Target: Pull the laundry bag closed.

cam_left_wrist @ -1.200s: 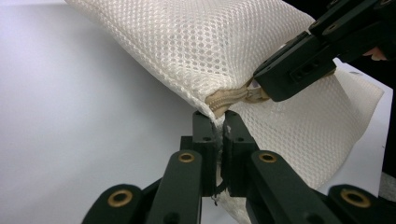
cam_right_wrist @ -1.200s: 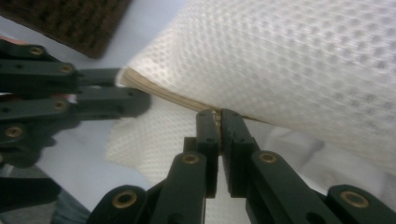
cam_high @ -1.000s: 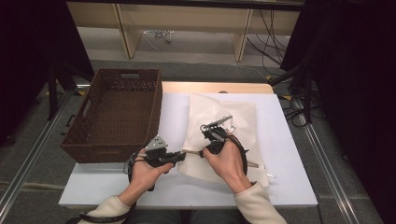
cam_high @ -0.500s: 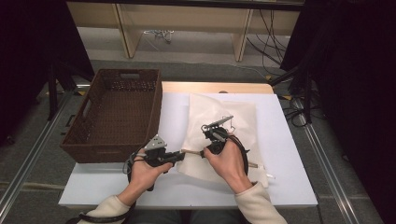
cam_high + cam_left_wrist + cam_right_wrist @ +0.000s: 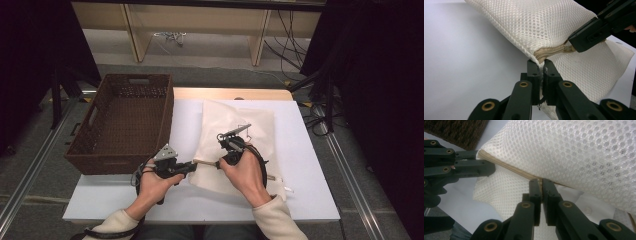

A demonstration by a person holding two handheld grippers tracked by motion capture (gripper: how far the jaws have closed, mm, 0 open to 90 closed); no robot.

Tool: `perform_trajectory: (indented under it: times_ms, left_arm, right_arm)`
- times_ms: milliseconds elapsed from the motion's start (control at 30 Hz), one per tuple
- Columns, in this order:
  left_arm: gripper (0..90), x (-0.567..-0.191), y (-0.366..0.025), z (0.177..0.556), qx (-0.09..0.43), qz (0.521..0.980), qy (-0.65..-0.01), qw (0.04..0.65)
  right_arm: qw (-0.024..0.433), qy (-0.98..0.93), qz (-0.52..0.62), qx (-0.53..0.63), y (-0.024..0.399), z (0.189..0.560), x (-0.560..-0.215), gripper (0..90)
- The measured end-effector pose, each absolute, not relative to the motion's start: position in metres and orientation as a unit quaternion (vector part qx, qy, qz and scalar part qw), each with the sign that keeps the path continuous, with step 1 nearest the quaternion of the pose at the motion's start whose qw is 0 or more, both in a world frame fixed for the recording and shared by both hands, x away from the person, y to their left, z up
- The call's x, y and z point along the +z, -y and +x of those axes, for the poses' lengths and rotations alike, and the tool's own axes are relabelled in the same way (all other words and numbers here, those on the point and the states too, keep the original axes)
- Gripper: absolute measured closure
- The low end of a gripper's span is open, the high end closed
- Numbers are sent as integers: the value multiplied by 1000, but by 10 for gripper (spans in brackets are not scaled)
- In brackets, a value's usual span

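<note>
White honeycomb-mesh laundry bag [image 5: 235, 135] lies soft on white table [image 5: 310, 200], beside woven brown basket [image 5: 120, 120]. Left gripper [image 5: 539, 65] pinches bag's corner; right gripper [image 5: 541, 181] clamps beige zipper [image 5: 511, 171] pull.

No writing, label, brand, number or sign is showing legibly in any of the views, whether on the mesh bag [image 5: 235, 135], the basket [image 5: 122, 125] or the white worktop [image 5: 310, 165].
</note>
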State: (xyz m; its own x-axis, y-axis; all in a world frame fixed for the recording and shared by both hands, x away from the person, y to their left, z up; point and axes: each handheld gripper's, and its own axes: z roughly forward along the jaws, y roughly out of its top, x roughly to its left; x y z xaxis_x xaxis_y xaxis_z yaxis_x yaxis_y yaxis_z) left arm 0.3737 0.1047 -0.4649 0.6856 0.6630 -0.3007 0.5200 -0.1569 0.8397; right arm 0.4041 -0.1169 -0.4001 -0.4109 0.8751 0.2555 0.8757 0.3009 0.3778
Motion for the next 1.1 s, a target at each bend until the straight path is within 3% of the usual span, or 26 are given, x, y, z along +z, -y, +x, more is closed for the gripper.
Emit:
perform_trajectory:
  times_ms: [1100]
  left_arm:
    - [853, -464, -108, 375, 75, 756, -392, 518]
  right_arm:
    - [-10, 799, -551, -238, 127, 403, -397, 876]
